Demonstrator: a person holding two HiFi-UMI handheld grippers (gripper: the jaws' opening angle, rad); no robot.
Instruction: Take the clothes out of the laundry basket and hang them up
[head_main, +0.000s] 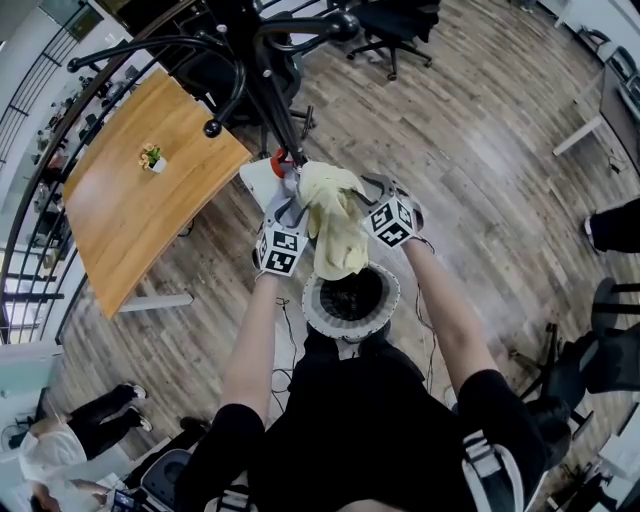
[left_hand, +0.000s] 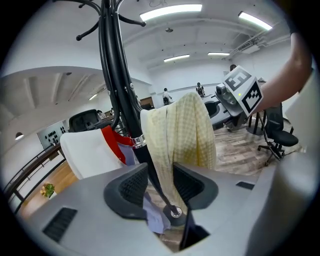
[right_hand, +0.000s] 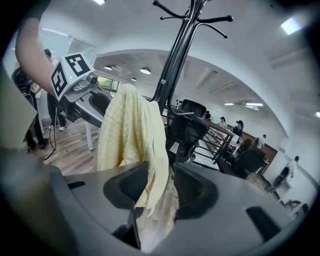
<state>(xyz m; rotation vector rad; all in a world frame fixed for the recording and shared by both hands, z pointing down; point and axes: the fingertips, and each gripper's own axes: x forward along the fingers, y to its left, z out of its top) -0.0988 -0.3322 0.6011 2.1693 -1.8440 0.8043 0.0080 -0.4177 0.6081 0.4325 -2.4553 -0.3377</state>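
Laundry basket (head_main: 318, 312) at the person's feet. Above it, left gripper (left_hand: 160, 185) and right gripper (right_hand: 161, 187) are both part-open, nothing gripped; a hem dangles loose between the right jaws. Yellow checked garment (head_main: 335, 225) is draped on the coat rack (head_main: 265, 90). Looks light, limp, slip-prone; regrip at the top fold.

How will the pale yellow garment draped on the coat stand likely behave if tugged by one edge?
Probably floppy: the yellow garment hangs in soft folds, sagging under its own weight. Likely light, as the fabric looks thin. It might slip off the coat stand, since it seems only draped there.
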